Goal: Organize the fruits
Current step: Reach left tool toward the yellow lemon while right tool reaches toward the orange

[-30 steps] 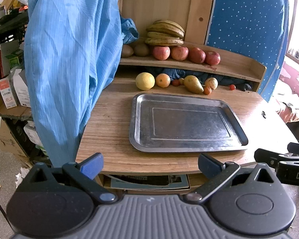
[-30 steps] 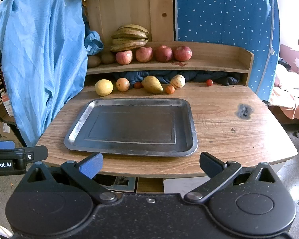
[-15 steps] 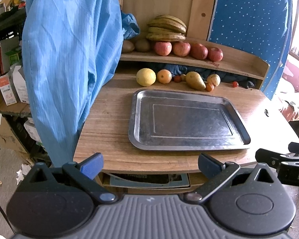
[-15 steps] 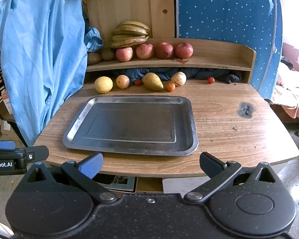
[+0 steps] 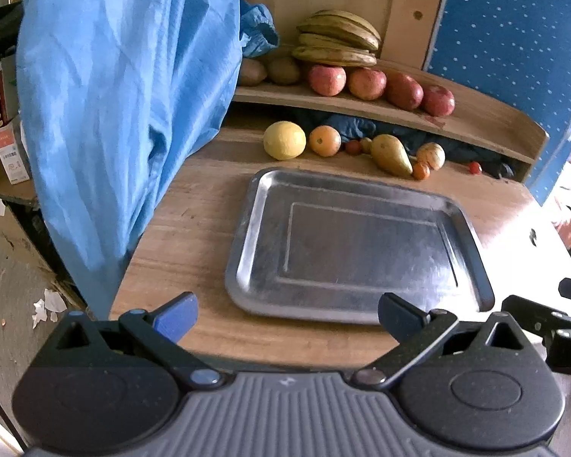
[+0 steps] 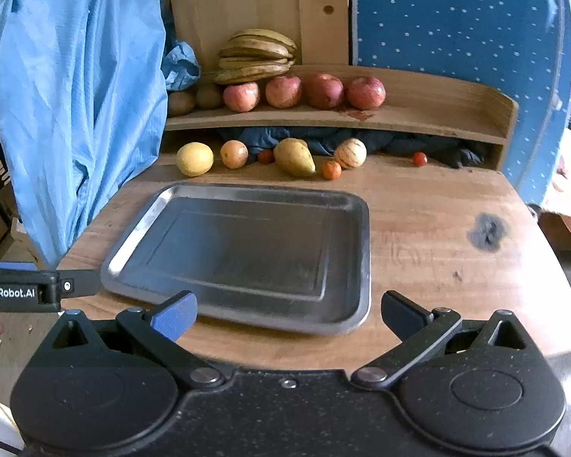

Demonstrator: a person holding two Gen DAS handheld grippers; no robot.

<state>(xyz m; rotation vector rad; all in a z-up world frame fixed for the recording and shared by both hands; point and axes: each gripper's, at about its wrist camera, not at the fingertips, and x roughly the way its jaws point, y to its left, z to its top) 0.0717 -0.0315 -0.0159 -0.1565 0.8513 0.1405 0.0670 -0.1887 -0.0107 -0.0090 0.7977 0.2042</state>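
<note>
L claw (image 5: 285,316) & R claw (image 6: 287,314) both spread wide, holding nothing, at bench (image 6: 437,236) near edge. Metal tray (image 6: 363,251) bare mid-bench. Behind it: lemon (image 6: 194,158), orange (image 6: 234,154), pear (image 6: 294,157). Shelf (image 6: 430,114): apples (image 6: 241,96), bananas (image 6: 257,55).

The left gripper (image 6: 38,289), at the frame's left edge, bears white lettering "GenRobot.AI". No other text is legible.

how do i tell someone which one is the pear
Start at the metal tray on the wooden table; a row of fruit lies behind it. The pear lies mid-row, the only teardrop-shaped greenish-yellow fruit among round ones.
</note>
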